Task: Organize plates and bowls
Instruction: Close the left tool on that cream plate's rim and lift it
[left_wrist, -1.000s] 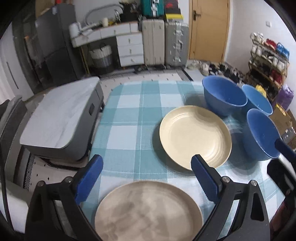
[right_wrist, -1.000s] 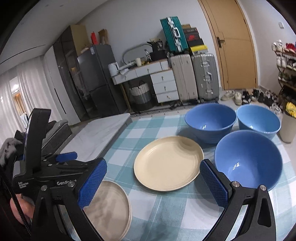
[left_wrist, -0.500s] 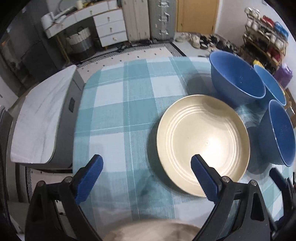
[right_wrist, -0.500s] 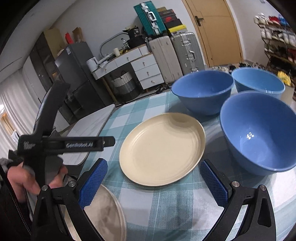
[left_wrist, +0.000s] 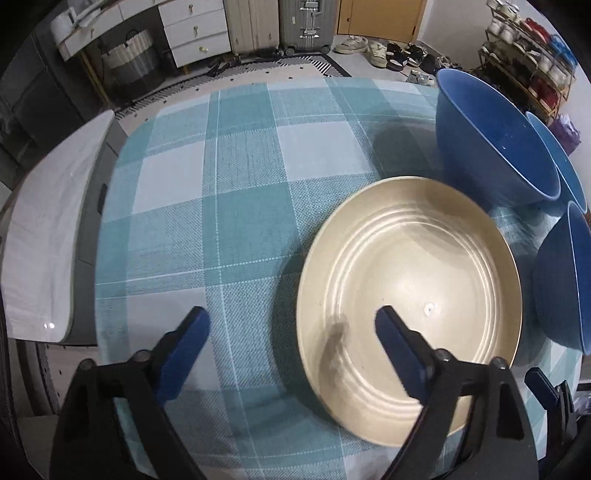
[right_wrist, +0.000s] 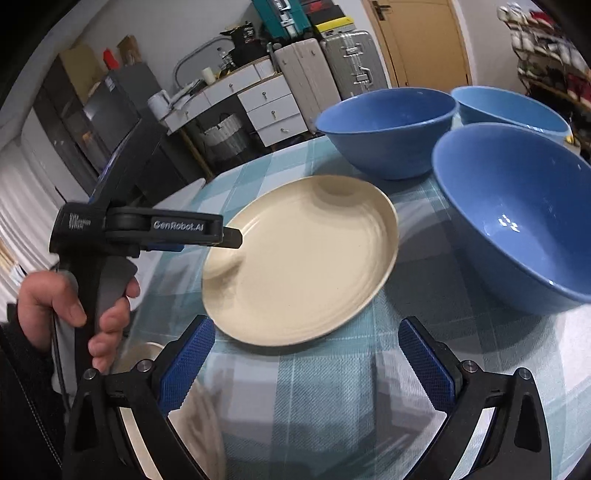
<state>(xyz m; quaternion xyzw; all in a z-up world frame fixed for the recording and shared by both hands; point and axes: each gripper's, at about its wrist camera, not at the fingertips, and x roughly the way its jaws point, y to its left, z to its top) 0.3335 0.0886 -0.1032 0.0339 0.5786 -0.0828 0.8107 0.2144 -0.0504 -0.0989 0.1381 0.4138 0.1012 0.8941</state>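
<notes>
A cream plate (left_wrist: 410, 295) lies on the teal checked tablecloth (left_wrist: 229, 206); it also shows in the right wrist view (right_wrist: 303, 258). My left gripper (left_wrist: 291, 332) is open and empty, its right finger over the plate's near left edge. Three blue bowls stand to the right: a far one (right_wrist: 388, 129), a further right one (right_wrist: 513, 107) and a near one (right_wrist: 517, 214). My right gripper (right_wrist: 306, 350) is open and empty, just short of the cream plate. A grey-brown plate (right_wrist: 177, 417) lies partly hidden under its left finger.
The left gripper's body and the hand holding it (right_wrist: 110, 258) fill the left of the right wrist view. A grey-white low cabinet (left_wrist: 48, 229) stands beside the table's left edge. Drawers, suitcases and a shoe rack stand beyond the table.
My left gripper has moved forward and lower, past the grey-brown plate and onto the cream plate's edge. My right gripper has moved closer to the cream plate and the bowls.
</notes>
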